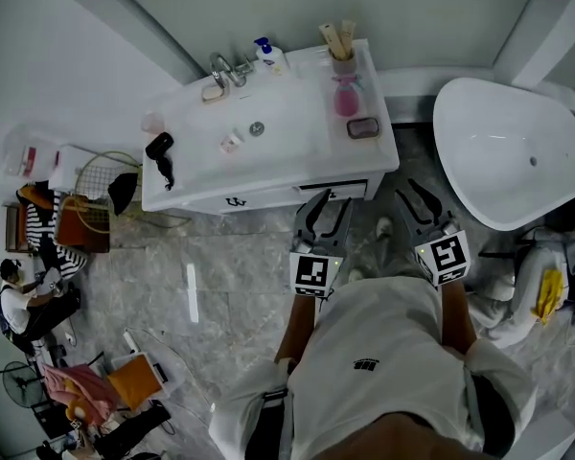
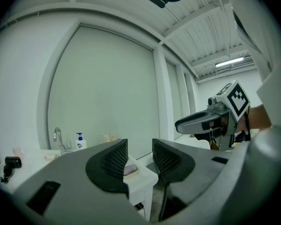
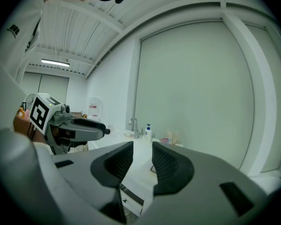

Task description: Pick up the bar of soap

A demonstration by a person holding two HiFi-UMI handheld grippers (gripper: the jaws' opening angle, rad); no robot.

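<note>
The bar of soap (image 1: 362, 127) is pinkish and lies in a small dish at the right end of the white vanity counter (image 1: 379, 151). In the left gripper view the soap (image 2: 130, 169) shows low between the jaws, still some way off. My left gripper (image 1: 324, 202) hangs in front of the vanity's front edge, open and empty. My right gripper (image 1: 410, 195) is beside it to the right, over the floor, also open with a narrow gap and nothing in it. Both point toward the vanity.
On the counter stand a faucet (image 1: 225, 68), a pump bottle (image 1: 265, 54), a pink cup with brushes (image 1: 345, 94) and a black hair dryer (image 1: 160, 151). A white bathtub (image 1: 508, 151) fills the right. A basket (image 1: 84, 220) and a seated person (image 1: 24, 300) are at the left.
</note>
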